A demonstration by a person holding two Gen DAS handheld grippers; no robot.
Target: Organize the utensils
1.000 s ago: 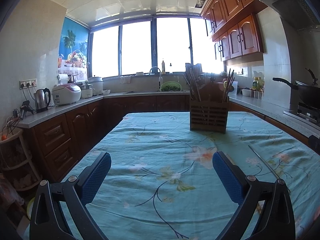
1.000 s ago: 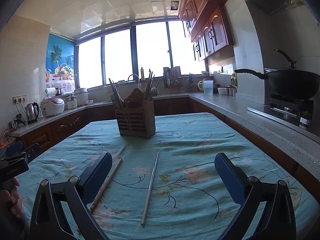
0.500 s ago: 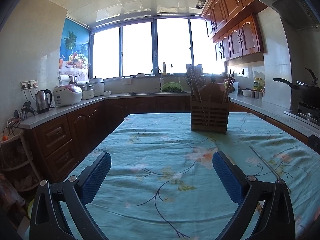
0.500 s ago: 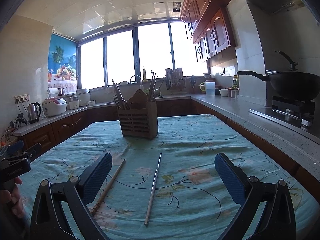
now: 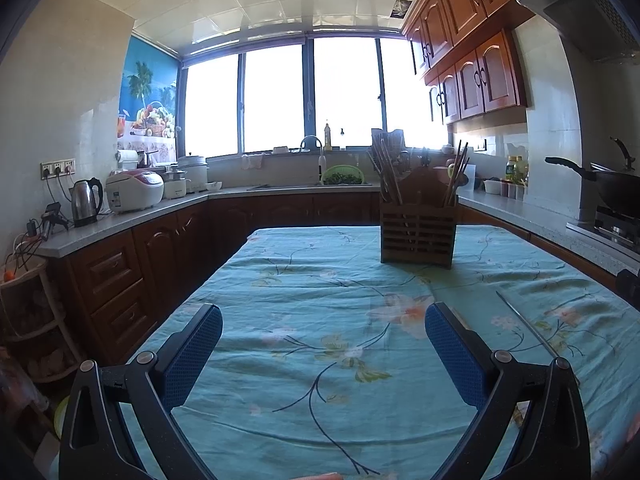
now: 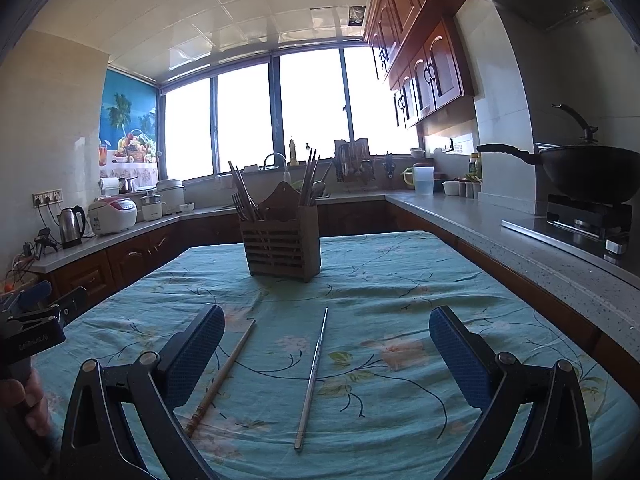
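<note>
A wooden utensil holder [image 6: 282,240] with several chopsticks stands on the floral teal tablecloth [image 6: 380,280]; it also shows in the left wrist view [image 5: 417,232]. A metal chopstick [image 6: 313,376] and a wooden chopstick [image 6: 222,376] lie loose on the cloth, between the fingers of my open, empty right gripper [image 6: 326,344]. The wooden one lies close to its left finger [image 6: 196,352]. My left gripper [image 5: 323,340] is open and empty over bare cloth. The metal chopstick [image 5: 526,326] lies to its right. The left gripper also shows at the left edge of the right wrist view [image 6: 36,320].
Counters run around the table: a kettle [image 5: 86,202] and rice cooker [image 5: 135,191] on the left, a sink and green colander [image 5: 343,175] at the back, a wok on a stove [image 6: 588,172] on the right. A shelf rack [image 5: 28,320] stands at the table's left.
Both grippers have tilted down and drawn back very slightly, so the holder sits a little higher in both views. Nothing was grasped or moved.
</note>
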